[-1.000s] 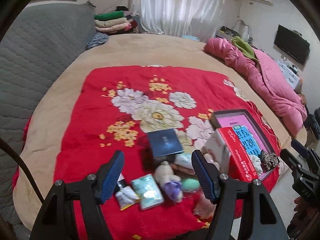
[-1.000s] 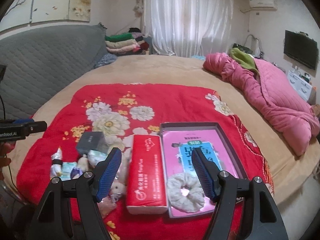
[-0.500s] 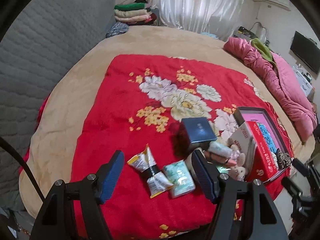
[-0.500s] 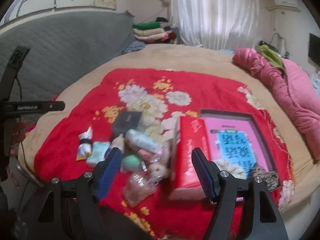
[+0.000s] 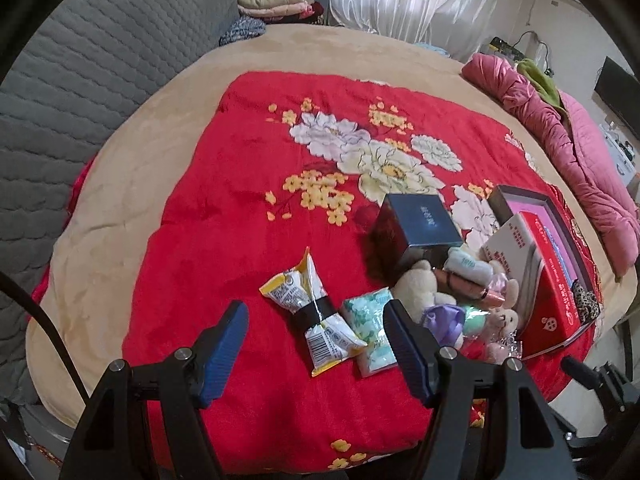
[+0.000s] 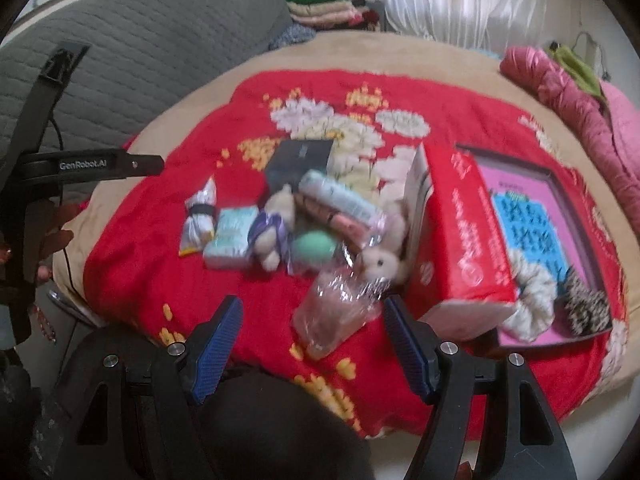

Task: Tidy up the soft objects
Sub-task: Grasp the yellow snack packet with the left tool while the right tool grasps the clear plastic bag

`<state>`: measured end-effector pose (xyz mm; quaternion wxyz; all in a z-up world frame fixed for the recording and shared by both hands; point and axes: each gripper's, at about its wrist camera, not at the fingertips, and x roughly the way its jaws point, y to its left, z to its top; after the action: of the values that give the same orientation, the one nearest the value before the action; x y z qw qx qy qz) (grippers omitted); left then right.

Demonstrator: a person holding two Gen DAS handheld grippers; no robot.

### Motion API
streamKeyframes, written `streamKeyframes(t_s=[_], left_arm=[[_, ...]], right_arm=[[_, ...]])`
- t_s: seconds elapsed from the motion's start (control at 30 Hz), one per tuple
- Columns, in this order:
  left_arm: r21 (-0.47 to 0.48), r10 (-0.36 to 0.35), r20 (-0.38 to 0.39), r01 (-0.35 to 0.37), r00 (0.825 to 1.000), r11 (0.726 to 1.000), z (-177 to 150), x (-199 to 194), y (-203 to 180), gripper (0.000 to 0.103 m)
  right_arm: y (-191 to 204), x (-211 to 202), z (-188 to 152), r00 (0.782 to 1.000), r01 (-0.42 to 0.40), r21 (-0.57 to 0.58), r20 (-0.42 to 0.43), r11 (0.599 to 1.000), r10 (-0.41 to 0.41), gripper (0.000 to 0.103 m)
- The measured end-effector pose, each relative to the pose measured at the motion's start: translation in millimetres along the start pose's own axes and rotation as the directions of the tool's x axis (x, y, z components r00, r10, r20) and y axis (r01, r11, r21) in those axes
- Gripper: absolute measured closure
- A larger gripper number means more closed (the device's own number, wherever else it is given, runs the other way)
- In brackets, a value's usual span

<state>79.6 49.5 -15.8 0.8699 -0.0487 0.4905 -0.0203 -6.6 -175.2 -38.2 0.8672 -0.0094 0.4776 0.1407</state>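
Observation:
A heap of small things lies on the red flowered blanket (image 5: 224, 208) near its front edge: a yellow-white snack packet (image 5: 310, 312), a mint tissue pack (image 5: 374, 330), a cream plush bear (image 5: 420, 286), a white tube (image 5: 468, 266), a small rabbit plush (image 6: 380, 260), a green ball (image 6: 314, 246) and a clear crinkly packet (image 6: 338, 312). My left gripper (image 5: 316, 344) hangs open above the snack packet and tissue pack. My right gripper (image 6: 312, 344) is open just over the clear packet. Neither holds anything.
A dark blue box (image 5: 422, 222) stands behind the heap. A red tissue box (image 6: 460, 232) leans on a shallow tray (image 6: 560, 184) holding a pink-blue card, a cream scrunchie (image 6: 532, 300) and a leopard scrunchie (image 6: 586, 308). A pink quilt (image 5: 560, 148) lies far right; grey headboard (image 5: 80, 60) left.
Both grippers have come down and closer to the heap, tilting further downward. The left view shifted so the snack packet now sits between its fingers; the right swung left onto the clear packet.

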Motion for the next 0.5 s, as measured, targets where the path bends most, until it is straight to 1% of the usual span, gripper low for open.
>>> streamKeyframes(t_s=[0.07,0.23,0.5], left_arm=[[-0.004,0.008,-0.012,-0.008,1.000,1.000,-1.8,6.4,2.0,0.034],[-0.024,0.021,-0.043,-0.022,0.999,0.999,-8.4,23.8,10.7,0.034],[-0.053,0.021,-0.097,-0.027,0.995,0.998,-12.1,50.3,16.8,0.034]], right_arm=[[-4.3,9.8,-1.7,0.999,-0.013,0.045,-0.030,0.999,0.014,0.029],[-12.4,31.2,-0.9,0.996,-0.003,0.137,-0.087,0.991,0.015,0.029],[-7.2,57.1,9.7,0.990,0.047,0.140,-0.141,0.989,-0.027,0.029]])
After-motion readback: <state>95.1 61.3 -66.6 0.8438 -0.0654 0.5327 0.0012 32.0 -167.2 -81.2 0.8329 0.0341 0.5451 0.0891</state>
